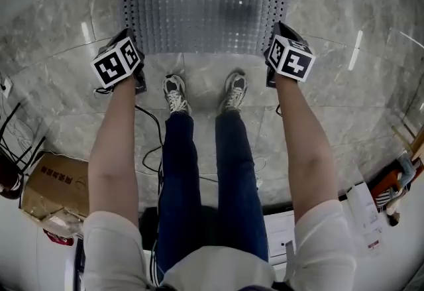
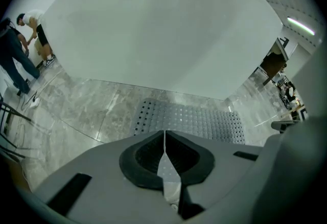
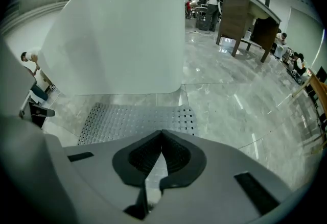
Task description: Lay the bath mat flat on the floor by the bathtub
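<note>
bath mat (image 1: 202,11) lies flat on the floor (image 1: 59,51) against the bathtub (image 2: 163,29), with both grippers closed and empty above it

from the left: a cardboard box (image 1: 56,183) sits by the person's side with black cables (image 1: 152,130) trailing over the marble. the left gripper (image 2: 164,133) hangs over the mat's near left corner, its jaws pressed together with nothing between them, clear of the mat. the grey perforated mat is spread smooth, its far edge along the foot of the white tub. the person's two sneakers (image 1: 175,94) stand on bare floor just short of its near edge. the right gripper (image 3: 162,133) hangs over the near right corner, its jaws likewise closed tip to tip on nothing and not touching the mat.
</note>
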`<state>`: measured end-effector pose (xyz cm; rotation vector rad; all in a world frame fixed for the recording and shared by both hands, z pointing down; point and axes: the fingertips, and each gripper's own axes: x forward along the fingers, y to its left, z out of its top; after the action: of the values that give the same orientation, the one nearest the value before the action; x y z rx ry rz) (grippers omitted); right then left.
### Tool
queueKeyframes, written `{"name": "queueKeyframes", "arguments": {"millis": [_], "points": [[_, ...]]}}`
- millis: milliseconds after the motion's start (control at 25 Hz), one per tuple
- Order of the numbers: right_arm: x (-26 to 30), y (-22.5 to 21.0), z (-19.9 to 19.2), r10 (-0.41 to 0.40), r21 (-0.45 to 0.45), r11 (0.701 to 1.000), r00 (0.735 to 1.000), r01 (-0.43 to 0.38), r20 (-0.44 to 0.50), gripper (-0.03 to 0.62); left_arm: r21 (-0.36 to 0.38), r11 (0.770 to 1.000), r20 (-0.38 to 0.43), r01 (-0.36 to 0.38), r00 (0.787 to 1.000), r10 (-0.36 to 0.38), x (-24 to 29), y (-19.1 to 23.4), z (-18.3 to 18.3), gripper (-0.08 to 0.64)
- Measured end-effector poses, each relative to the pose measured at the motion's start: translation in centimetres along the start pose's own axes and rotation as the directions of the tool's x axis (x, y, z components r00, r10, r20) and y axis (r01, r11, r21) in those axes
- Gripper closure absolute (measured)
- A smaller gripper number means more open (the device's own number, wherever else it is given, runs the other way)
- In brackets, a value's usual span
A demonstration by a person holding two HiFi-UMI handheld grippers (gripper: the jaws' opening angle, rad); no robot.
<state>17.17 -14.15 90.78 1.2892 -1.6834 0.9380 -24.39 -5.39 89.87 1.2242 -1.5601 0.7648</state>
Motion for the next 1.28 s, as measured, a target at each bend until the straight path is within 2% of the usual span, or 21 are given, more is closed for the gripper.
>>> {"name": "queueKeyframes", "arguments": {"millis": [200, 400, 520, 640, 840, 1080, 1280], "points": [[-4.3, 1.9, 2.8, 0.031, -0.020, 0.999, 0.999, -0.031, 0.021, 0.561, -0.010, 0.999, 0.042, 0.037, 0.998, -0.037, -4.4, -1.9, 2.1, 0.518], [-8.1, 3.4, 4.8, 0.070, -0.005, 0.998, 0.997, -0.069, 0.045, 0.561, 0.027, 0.997, 0.069, 0.077, 0.995, -0.079, -8.3, -3.9, 4.2, 0.518], [-10.8, 4.3, 5.7, 0.077, 0.003, 0.997, 0.995, -0.078, 0.070, 0.561, 0.034, 0.993, 0.086, 0.111, 0.990, -0.113, -10.8, -5.2, 4.8, 0.518], [-13.0, 5.1, 6.6, 0.091, 0.016, 0.996, 0.991, -0.093, 0.093, 0.561, 0.072, 0.988, 0.091, 0.136, 0.986, -0.143, -13.1, -6.6, 5.2, 0.518], [-17.2, 6.5, 7.9, 0.142, 0.040, 0.988, 0.981, -0.149, 0.134, 0.561, 0.077, 0.980, 0.095, 0.181, 0.978, -0.188, -16.9, -8.7, 5.1, 0.518], [-22.9, 7.9, 9.8, 0.187, 0.066, 0.977, 0.964, -0.203, 0.188, 0.563, 0.130, 0.968, 0.105, 0.213, 0.968, -0.227, -22.1, -10.8, 5.8, 0.518], [-27.5, 9.1, 11.5, 0.193, 0.035, 0.978, 0.955, -0.206, 0.226, 0.562, 0.141, 0.960, 0.144, 0.243, 0.954, -0.263, -26.9, -11.9, 7.2, 0.518]]}}
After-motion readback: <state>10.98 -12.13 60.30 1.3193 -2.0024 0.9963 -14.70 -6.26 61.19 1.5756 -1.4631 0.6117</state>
